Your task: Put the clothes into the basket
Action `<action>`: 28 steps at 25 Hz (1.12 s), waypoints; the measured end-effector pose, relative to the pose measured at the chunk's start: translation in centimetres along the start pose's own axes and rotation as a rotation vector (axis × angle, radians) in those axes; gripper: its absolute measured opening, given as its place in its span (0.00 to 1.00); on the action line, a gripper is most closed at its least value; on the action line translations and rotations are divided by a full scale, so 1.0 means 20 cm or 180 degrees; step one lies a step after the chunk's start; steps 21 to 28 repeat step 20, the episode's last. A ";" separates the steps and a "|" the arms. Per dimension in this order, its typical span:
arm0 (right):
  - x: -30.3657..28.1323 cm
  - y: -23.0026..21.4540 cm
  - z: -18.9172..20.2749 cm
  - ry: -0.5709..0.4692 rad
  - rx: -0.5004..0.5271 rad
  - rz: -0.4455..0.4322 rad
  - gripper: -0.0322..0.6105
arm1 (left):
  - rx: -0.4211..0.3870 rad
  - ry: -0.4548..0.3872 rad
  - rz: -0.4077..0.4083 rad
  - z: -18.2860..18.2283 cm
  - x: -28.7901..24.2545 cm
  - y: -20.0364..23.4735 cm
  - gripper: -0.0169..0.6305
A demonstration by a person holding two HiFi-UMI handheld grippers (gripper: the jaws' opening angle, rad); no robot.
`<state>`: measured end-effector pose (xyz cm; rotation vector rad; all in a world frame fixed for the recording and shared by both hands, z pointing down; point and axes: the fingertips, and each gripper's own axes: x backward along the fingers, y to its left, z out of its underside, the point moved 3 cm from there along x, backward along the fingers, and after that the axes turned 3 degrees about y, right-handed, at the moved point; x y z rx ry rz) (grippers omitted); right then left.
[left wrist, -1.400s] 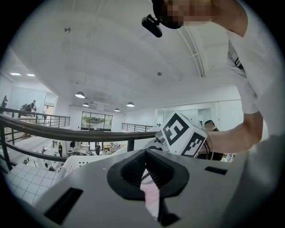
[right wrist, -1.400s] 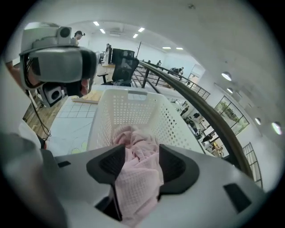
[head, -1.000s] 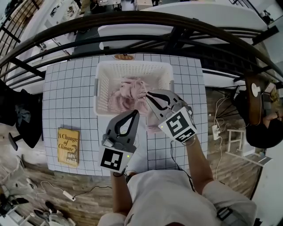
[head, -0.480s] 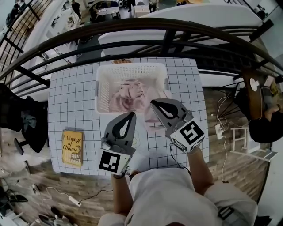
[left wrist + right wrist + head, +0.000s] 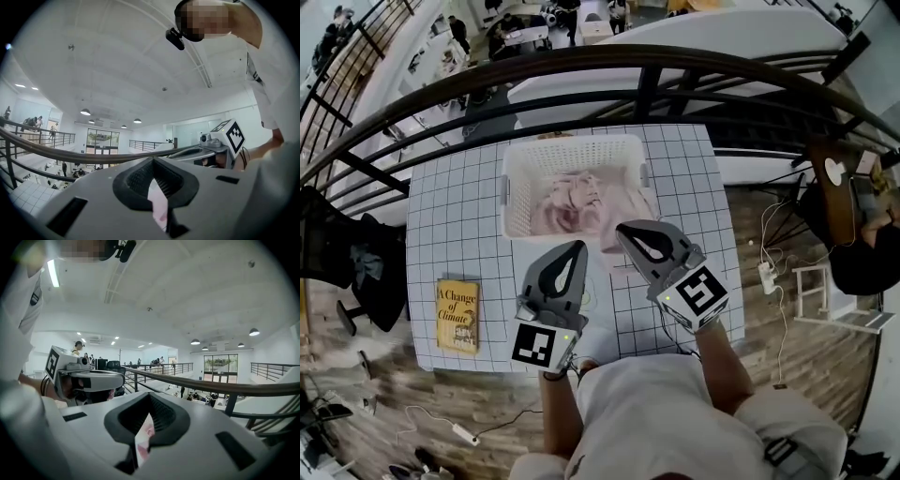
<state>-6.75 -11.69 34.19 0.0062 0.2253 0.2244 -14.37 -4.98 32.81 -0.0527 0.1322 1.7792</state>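
— So where are the clothes (image 5: 572, 202)?
— Bunched up, pink, in the basket (image 5: 517, 187), which sits at the far middle of the table (image 5: 450, 225). One fold spills over the basket's near right corner onto the tabletop.
— And the grippers?
— Both are over the table on the person's side of the basket, with their tips toward it. The right gripper (image 5: 622, 229) is over that spilled fold. The left gripper (image 5: 577, 246) is just beside it, over bare grid.
— Holding anything?
— Each pair of jaws is pressed together. A thin sliver (image 5: 157, 201) of pale pink and white shows in the slit of each. Whether it is cloth nipped there or only seen through the gap cannot be told.
— Anything else?
— A book (image 5: 457, 315) lies at the table's left, well apart from the basket. A dark railing (image 5: 581, 66) curves beyond the table.
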 end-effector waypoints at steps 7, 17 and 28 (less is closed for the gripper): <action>0.03 0.02 -0.02 -0.0010 0.0045 0.0030 0.07 | -0.0030 -0.0031 0.0000 -0.02 0.02 -0.02 0.03; 0.04 0.04 -0.01 0.0041 0.0078 0.0020 0.07 | -0.0100 -0.0204 0.0000 -0.04 0.04 -0.03 0.03; 0.04 0.04 -0.02 0.0034 0.0099 0.0024 0.07 | -0.0124 -0.0266 -0.0001 -0.05 0.04 -0.03 0.03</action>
